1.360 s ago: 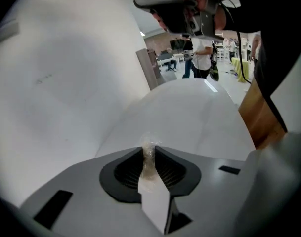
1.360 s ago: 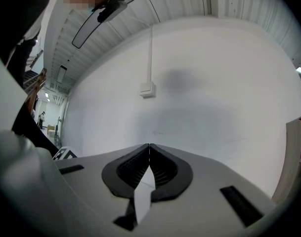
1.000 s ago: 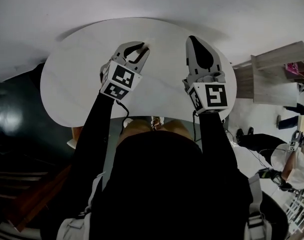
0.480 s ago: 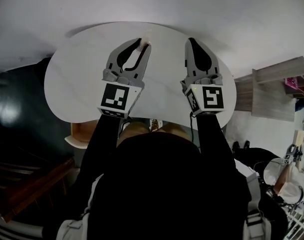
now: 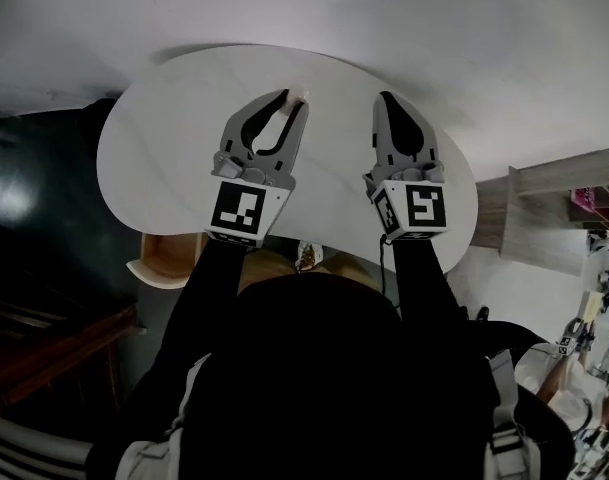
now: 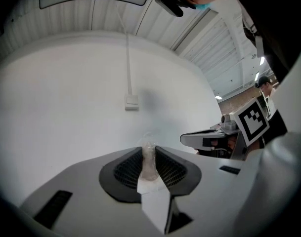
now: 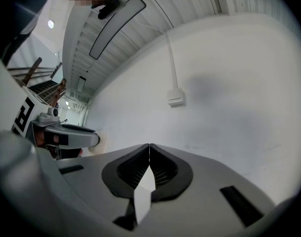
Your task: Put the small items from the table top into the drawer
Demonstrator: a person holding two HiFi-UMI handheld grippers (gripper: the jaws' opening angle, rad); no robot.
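Note:
My left gripper (image 5: 294, 98) hangs above the far part of the white table (image 5: 164, 158), shut on a small pale, clear-wrapped item (image 5: 298, 95). In the left gripper view that item (image 6: 149, 161) stands pinched between the black ribbed pads, poking up past the tips of the left gripper (image 6: 149, 149). My right gripper (image 5: 385, 99) is held beside it, jaws shut with nothing in them; in its own view the right gripper (image 7: 149, 146) shows its pads meeting. A wooden drawer (image 5: 169, 260) juts out under the table's near edge.
Both grippers point toward a white wall with a switch box (image 6: 132, 101) and a cable running up from it. A wooden shelf unit (image 5: 554, 208) stands to the right of the table. Dark floor lies to the left.
My left gripper has turned from a slant to point straight ahead, parallel to the right one, still holding the item. The right gripper has hardly moved.

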